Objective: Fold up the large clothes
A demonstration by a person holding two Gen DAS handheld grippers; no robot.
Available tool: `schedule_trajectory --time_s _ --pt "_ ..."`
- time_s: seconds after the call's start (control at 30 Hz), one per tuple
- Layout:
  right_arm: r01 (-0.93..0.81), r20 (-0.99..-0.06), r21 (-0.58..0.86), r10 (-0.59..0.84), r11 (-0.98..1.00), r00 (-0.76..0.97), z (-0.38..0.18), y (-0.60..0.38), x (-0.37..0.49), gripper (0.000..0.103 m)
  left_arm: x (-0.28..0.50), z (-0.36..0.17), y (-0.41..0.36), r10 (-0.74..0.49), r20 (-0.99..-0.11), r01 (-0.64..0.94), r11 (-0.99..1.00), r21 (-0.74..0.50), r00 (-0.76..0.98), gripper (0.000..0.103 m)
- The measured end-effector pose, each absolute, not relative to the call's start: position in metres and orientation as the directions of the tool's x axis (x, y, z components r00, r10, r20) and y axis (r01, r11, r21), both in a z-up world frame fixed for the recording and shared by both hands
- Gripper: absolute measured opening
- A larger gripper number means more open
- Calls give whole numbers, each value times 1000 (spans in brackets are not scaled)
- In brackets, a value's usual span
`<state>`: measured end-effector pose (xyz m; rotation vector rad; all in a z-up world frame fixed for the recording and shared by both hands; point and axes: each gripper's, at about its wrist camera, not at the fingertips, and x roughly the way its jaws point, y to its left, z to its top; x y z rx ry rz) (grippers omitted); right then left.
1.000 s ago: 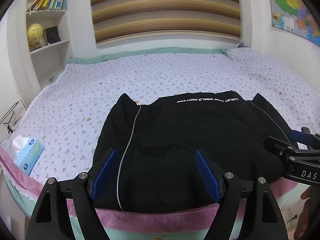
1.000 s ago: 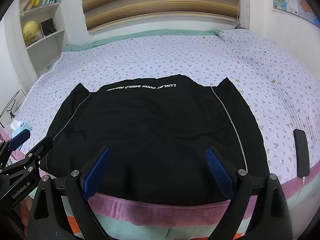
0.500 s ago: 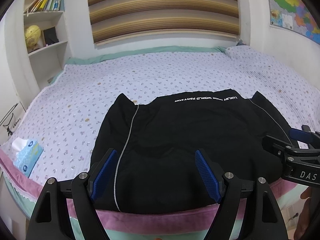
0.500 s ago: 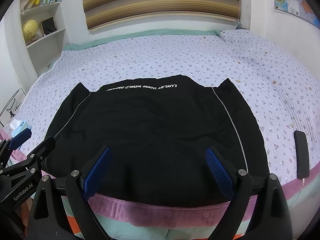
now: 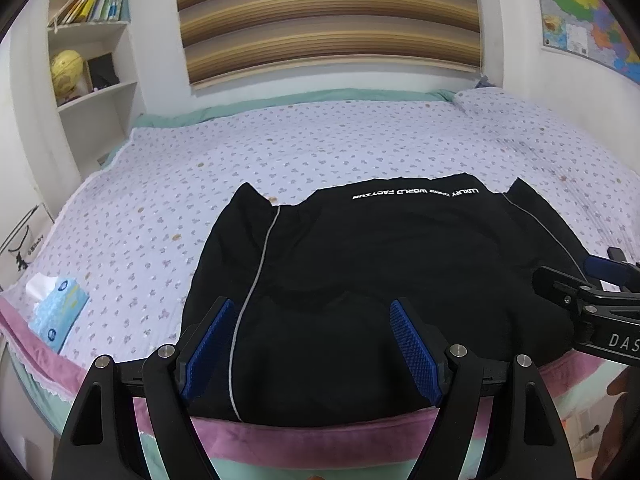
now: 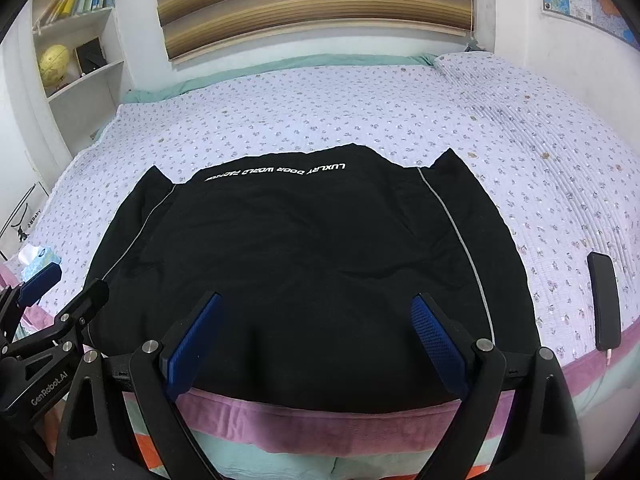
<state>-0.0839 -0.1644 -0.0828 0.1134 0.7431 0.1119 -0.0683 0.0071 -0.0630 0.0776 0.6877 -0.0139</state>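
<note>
A bed (image 5: pixel 360 148) with a pale lilac flowered quilt fills both views, its pink and mint edge running along the near side. Behind it stands a white wall with a brown striped blind (image 5: pixel 328 16), a bookshelf (image 5: pixel 92 64) at the left and a map (image 5: pixel 580 12) at the right.

A black jacket (image 6: pixel 304 248) lies spread flat on the near part of the bed, its lower edge reaching the pink border. White lettering runs across its far edge, and a thin grey piping line runs down each side.

The left claw (image 5: pixel 308 344) hovers above the jacket's near left part, released, its blue pads wide apart with nothing between them. The right claw (image 6: pixel 316 340) hovers over the near middle of the jacket, likewise released and holding nothing.

A blue tissue box (image 5: pixel 58 312) sits at the bed's near left edge, well apart from the jacket. A dark phone (image 6: pixel 604 300) lies on the quilt near the jacket's right side.
</note>
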Motion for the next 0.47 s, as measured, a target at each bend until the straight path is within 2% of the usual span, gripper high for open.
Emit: schedule_trajectory --time_s 0.2,0.33,0.47 --pt "-59 -676 146 143 988 723 -87 -164 -83 96 -68 -64 6 21 -630 39 996 82 776 81" --pt "-62 -676 141 142 988 724 -87 -163 -82 96 -73 -62 4 18 -585 49 994 98 811 81" --pt "-57 -681 140 138 989 719 -90 -164 -81 96 -67 -66 5 26 -615 41 995 95 788 81"
